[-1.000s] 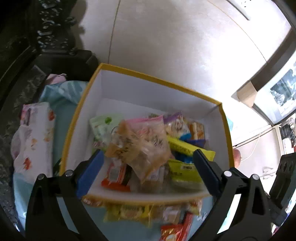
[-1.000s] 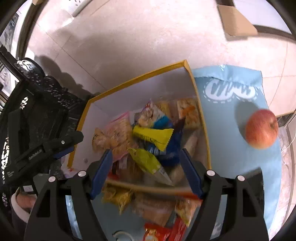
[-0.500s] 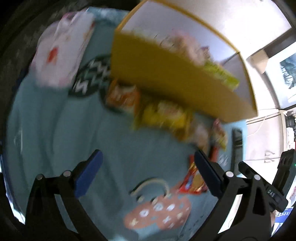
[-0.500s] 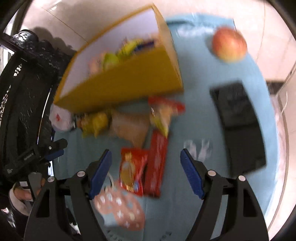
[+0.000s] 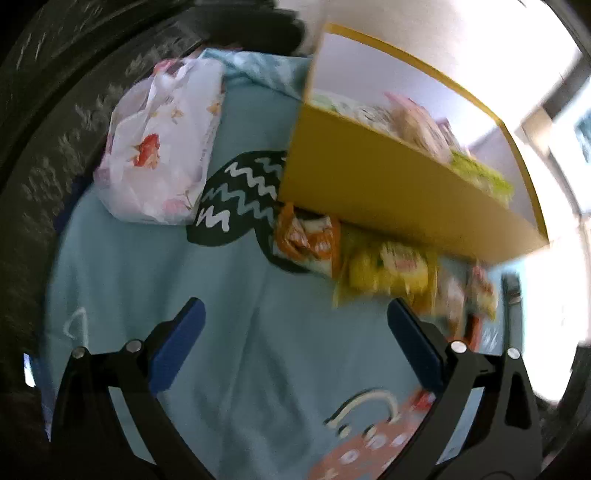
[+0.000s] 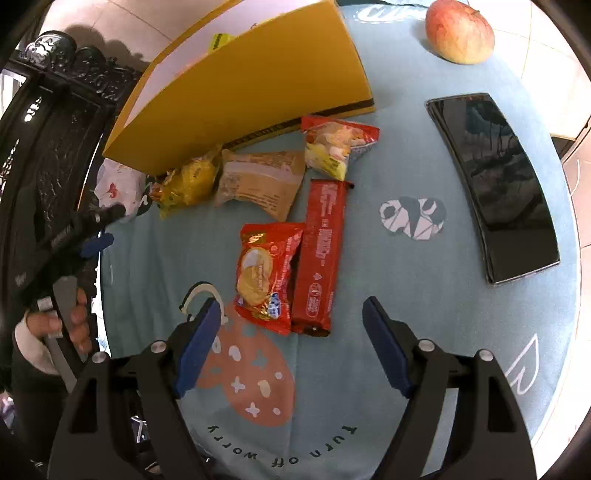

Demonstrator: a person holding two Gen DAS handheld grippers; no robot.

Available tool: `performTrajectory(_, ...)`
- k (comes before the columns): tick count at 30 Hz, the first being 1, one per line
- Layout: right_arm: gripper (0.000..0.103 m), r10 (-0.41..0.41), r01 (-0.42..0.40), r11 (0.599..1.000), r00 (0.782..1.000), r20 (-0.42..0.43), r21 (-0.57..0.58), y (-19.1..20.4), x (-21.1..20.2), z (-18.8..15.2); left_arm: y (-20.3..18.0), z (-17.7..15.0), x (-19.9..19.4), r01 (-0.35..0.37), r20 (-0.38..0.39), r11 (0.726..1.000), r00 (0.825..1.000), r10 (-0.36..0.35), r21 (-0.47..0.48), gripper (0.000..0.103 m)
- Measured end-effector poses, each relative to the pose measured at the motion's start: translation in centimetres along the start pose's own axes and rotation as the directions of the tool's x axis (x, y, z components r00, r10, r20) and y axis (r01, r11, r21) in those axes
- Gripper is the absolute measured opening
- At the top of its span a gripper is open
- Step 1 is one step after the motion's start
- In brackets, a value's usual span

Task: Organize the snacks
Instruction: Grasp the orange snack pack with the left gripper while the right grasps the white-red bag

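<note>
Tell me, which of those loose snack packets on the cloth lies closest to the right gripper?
The red cookie packet picturing a round biscuit. Its lower end lies closest to the right gripper, beside the long red bar; the other packets lie up by the yellow box.

A light blue cloth [image 6: 424, 302] covers the table, printed with cartoon shapes: a salmon-pink blob with white stars and dots [image 6: 247, 380], a dark patch with white zigzag lines [image 5: 236, 195], and a small grey and white figure [image 6: 412, 218]. Small dark lettering runs along the cloth's near edge. Beyond the table lies a pale tiled floor [image 6: 107, 18] with thin grout lines, brightly lit and washed out at the right of the left wrist view. A dark carved wooden piece of furniture [image 6: 55, 110] with ornate scrollwork stands at the left of the table and throws a shadow on the tiles.
</note>
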State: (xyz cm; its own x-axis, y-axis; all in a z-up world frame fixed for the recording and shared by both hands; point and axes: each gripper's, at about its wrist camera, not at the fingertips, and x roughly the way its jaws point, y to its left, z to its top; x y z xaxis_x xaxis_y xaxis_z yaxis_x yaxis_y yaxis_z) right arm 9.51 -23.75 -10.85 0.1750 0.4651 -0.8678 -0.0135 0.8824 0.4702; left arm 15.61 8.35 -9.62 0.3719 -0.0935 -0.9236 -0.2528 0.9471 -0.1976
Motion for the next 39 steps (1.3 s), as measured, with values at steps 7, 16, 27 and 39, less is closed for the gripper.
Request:
performTrajectory(7,0.081,-0.007,0.007,1.000,1.000,-0.024,0.005,-0.4,1.5,0.9,-0.5,3.0,3.9,-0.013,-0.049,0.996,0.999,0.009,-0.090,0.100)
performTrajectory(16,0.085,-0.006,0.006,1.000,0.999,-0.041,-0.002,-0.5,3.1,2.6,-0.6,3.7,8.2,-0.093,-0.072,0.992,0.994,0.087,-0.084,0.057)
performTrajectory(27,0.085,-0.240,0.270,0.948,0.954,0.182,-0.168,1.1,3.4,8.3,-0.3,1.1,7.4,-0.081,-0.061,0.997,0.995,0.081,0.008,0.048)
performTrajectory(39,0.036,-0.385,0.412,0.894,0.908,0.167,-0.178,1.3,6.8,9.9,0.0,-0.1,6.2,-0.076,-0.073,0.997,0.994,0.077,0.016,0.048)
